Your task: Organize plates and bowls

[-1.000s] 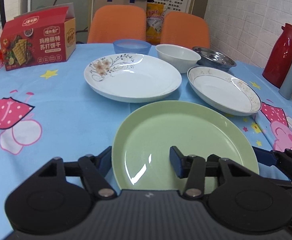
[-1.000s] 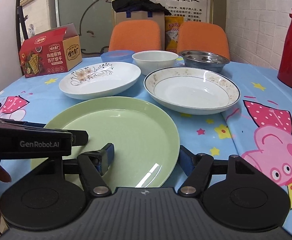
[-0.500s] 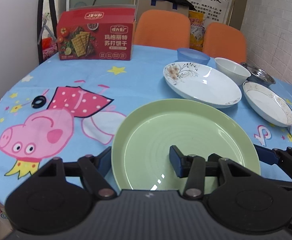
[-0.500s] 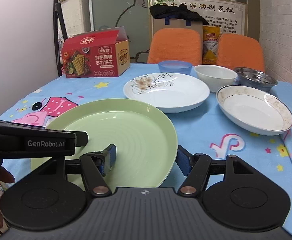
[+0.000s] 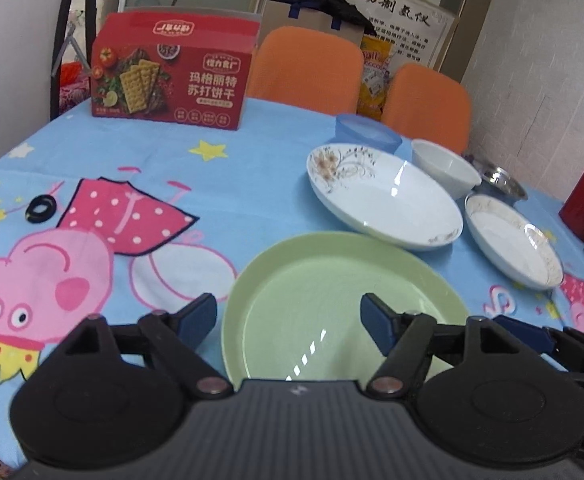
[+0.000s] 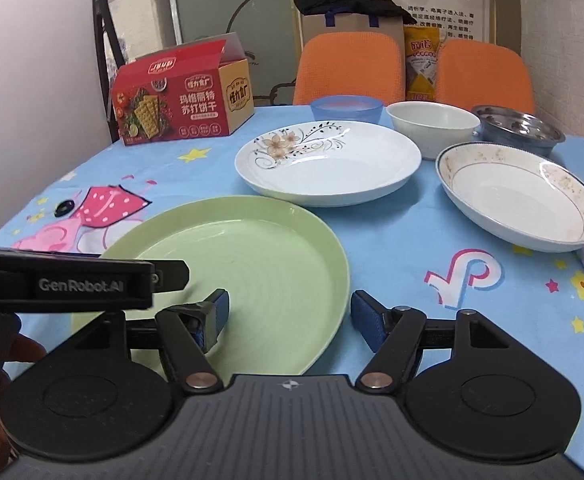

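Round pale-green plastic plate (image 5: 331,280) sits on the tabletop (image 5: 252,184), which has a blue cartoon-print cloth, nearest the cameras. Left gripper (image 5: 290,318) has its fingers spread apart, straddling the plate's left rim: one blue pad outside the rim, the other over the plate's inside. Right gripper (image 6: 290,316) also spread apart, straddling the plate's right rim the same way. Neither clamps the rim. Cannot tell if pads touch the plate.

Just behind the green plate: white ceramic plate with flower print (image 6: 327,162). To its right, apart from it, white deep plate with a dark rim line (image 6: 519,196). Behind those, in a row: translucent blue plastic bowl (image 6: 345,108), white ceramic bowl (image 6: 431,124), stainless steel bowl (image 6: 517,128). Red cardboard cracker box (image 6: 184,104) stands far left on the tabletop.
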A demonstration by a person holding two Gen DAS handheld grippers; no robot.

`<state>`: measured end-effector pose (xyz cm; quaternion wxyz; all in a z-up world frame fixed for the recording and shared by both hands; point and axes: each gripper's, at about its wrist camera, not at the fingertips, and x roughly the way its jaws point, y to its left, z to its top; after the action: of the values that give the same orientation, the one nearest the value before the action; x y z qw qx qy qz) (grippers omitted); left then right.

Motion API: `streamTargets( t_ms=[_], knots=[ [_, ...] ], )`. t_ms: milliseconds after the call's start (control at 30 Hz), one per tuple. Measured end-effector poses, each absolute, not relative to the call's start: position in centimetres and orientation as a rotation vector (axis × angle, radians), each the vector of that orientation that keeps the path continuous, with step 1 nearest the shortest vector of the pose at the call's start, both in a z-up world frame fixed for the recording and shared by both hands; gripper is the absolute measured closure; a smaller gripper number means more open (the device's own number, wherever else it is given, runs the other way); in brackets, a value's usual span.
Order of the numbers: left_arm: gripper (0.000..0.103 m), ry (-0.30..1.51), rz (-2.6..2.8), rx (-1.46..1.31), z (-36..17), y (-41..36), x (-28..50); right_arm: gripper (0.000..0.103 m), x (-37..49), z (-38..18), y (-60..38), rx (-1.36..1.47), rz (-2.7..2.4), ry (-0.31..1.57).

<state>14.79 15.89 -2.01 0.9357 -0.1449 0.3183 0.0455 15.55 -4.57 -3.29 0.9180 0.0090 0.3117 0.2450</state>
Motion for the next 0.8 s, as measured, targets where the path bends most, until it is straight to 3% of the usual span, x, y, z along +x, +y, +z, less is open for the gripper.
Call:
streamTargets(
  t_ms=[433, 800],
  knots=[
    [0.031, 0.632, 0.086, -0.265, 1.8, 18.9, 21.4, 0.0, 22.4, 1.6, -6.5, -0.014, 0.455, 0.495],
    [0.031, 0.683, 0.095, -0.295, 0.0, 21.3, 25.5, 0.0, 33.5, -1.8, -2.7, -0.023, 0.498, 0.675]
  ],
)
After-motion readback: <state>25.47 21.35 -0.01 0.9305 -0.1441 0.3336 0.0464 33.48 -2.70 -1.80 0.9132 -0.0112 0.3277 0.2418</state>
